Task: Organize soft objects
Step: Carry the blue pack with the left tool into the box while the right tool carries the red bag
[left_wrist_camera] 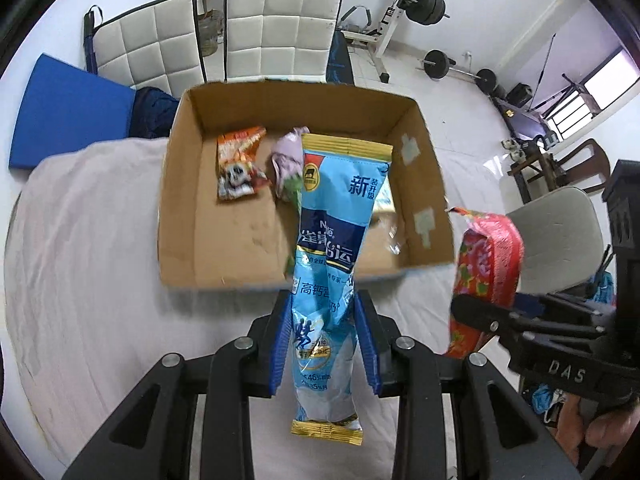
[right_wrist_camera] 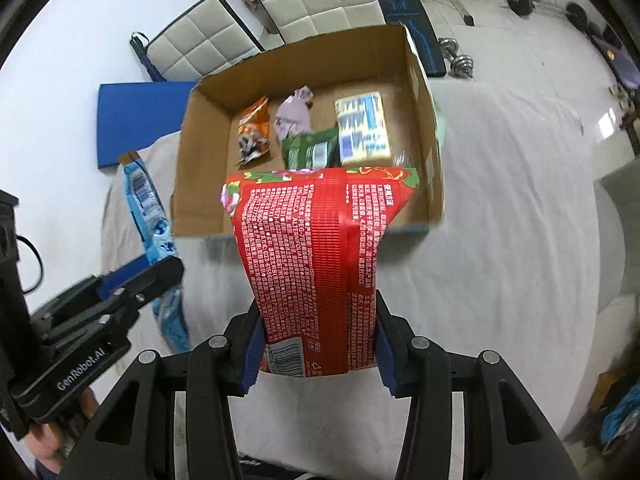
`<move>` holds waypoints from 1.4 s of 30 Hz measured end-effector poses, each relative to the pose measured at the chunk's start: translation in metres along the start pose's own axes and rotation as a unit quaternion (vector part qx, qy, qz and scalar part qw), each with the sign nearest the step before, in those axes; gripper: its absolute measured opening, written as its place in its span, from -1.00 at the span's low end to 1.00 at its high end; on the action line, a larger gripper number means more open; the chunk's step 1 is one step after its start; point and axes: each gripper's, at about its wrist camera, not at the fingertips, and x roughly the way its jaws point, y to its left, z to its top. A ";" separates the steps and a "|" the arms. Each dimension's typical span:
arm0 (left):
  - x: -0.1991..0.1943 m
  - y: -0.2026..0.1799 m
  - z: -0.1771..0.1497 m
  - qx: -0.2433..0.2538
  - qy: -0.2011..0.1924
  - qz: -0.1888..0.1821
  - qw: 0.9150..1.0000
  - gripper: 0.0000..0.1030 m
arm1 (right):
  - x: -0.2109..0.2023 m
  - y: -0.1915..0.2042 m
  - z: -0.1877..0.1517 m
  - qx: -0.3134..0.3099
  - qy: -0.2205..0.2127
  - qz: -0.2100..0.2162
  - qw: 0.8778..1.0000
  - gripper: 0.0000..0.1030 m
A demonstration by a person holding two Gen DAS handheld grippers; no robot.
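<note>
My left gripper (left_wrist_camera: 325, 320) is shut on a long blue milk-powder pouch (left_wrist_camera: 334, 240) and holds it upright above the bed, its top over the near wall of the open cardboard box (left_wrist_camera: 182, 208). My right gripper (right_wrist_camera: 318, 320) is shut on a red printed packet (right_wrist_camera: 316, 248), held just in front of the box (right_wrist_camera: 204, 160). Inside the box lie an orange snack bag (right_wrist_camera: 252, 132), a lilac pouch (right_wrist_camera: 294, 114), a green packet (right_wrist_camera: 310, 148) and a yellow-blue pack (right_wrist_camera: 362, 128). The red packet also shows in the left wrist view (left_wrist_camera: 486, 268), and the blue pouch in the right wrist view (right_wrist_camera: 150, 208).
The box sits on a white-sheeted bed (left_wrist_camera: 80, 240). Behind it stand two white padded chairs (left_wrist_camera: 280, 28), a blue mat (left_wrist_camera: 68, 112) and weight-training gear (left_wrist_camera: 416, 0). A grey chair (left_wrist_camera: 560, 232) stands to the right of the bed.
</note>
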 end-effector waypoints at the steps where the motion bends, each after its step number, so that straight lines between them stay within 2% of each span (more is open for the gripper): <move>1: 0.004 0.003 0.009 0.001 0.003 0.003 1.000 -0.45 | 0.002 0.000 0.012 -0.001 -0.004 -0.013 1.000 -0.05; 6: 0.035 0.021 0.050 -0.019 0.032 -0.002 0.999 -0.45 | 0.019 -0.004 0.060 -0.001 -0.016 -0.057 0.998 -0.05; 9: 0.058 0.030 0.072 -0.028 0.051 0.002 0.998 -0.45 | 0.035 -0.011 0.081 0.017 -0.013 -0.066 0.998 -0.05; 15: 0.095 0.040 0.105 -0.032 0.069 0.015 0.997 -0.45 | 0.079 -0.026 0.098 0.051 -0.018 -0.074 0.996 -0.04; 20: 0.121 0.038 0.110 -0.016 0.090 0.031 0.995 -0.45 | 0.113 -0.029 0.094 0.049 -0.007 -0.083 0.995 -0.04; 25: 0.140 0.042 0.102 -0.027 0.111 0.014 0.993 -0.44 | 0.142 -0.025 0.092 0.043 0.027 -0.067 0.996 -0.02; 30: 0.141 0.046 0.093 -0.042 0.114 0.018 0.992 -0.39 | 0.150 -0.021 0.084 0.029 0.036 -0.090 0.995 0.06; 31: 0.140 0.047 0.091 -0.043 0.111 0.019 0.993 -0.37 | 0.149 -0.020 0.083 0.024 0.034 -0.089 0.995 0.07; 32: 0.138 0.047 0.090 -0.042 0.109 0.022 0.993 -0.21 | 0.148 -0.018 0.082 0.022 0.032 -0.089 0.995 0.10; 35: 0.132 0.050 0.086 -0.042 0.094 0.030 0.994 0.01 | 0.142 -0.014 0.081 0.017 0.023 -0.105 0.994 0.37; 39: 0.122 0.054 0.074 -0.040 0.081 0.040 0.995 0.05 | 0.137 -0.010 0.082 0.017 0.021 -0.110 0.994 0.37; 42: 0.114 0.057 0.067 -0.036 0.070 0.049 0.996 0.31 | 0.135 -0.005 0.084 0.017 0.022 -0.111 0.993 0.37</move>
